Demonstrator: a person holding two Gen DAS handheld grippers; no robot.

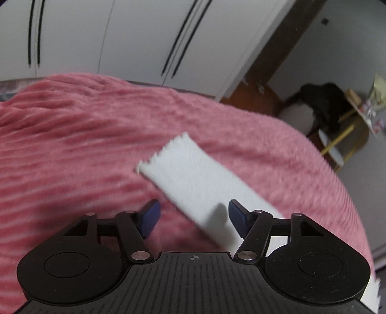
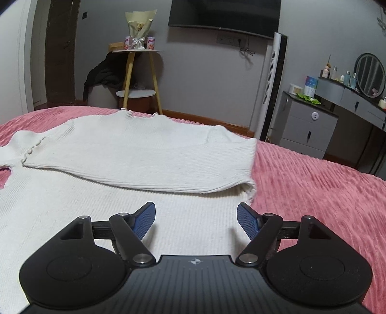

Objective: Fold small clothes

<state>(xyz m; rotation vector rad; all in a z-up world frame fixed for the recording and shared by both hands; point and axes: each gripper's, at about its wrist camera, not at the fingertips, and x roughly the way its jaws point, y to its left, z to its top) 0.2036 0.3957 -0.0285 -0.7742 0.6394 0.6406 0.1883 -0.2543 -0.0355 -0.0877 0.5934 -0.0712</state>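
Sweater (image 2: 135, 154) sleeve blurred beyond wide left tool (image 1: 193, 215); right tool (image 2: 196, 218) wide too.

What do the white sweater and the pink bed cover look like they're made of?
The white sweater looks like a soft matte ribbed knit, perhaps wool or cotton: fine parallel ribs run across it. The pink bed cover looks like plush ribbed fleece or chenille, its raised fuzzy ridges catching a faint sheen.

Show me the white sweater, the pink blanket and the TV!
white sweater (image 2: 120, 149): right wrist view, on the folded-over sleeve.
pink blanket (image 2: 313, 193): right wrist view, bare ribbed part right of sweater.
TV (image 2: 224, 12): right wrist view, dark screen.
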